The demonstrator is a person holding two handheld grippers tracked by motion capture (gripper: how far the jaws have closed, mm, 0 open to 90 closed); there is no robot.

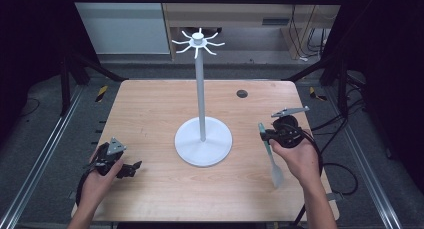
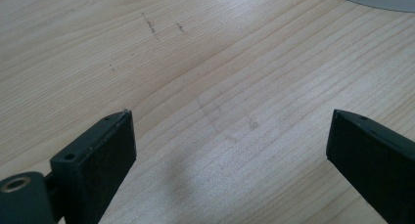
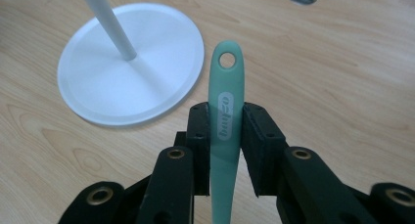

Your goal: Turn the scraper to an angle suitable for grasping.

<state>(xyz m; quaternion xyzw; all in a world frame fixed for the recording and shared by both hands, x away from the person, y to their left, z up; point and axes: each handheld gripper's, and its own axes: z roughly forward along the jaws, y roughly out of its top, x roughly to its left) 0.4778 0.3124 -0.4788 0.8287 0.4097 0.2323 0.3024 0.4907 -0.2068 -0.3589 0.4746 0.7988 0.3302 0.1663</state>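
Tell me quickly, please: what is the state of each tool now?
Left tool: open, holding nothing, above the bare table.
Right tool: closed on the handle of the green spatula.

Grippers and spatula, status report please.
Left gripper open over bare table. Right gripper shut on green spatula. White hook stand mid-table, nothing blocking.
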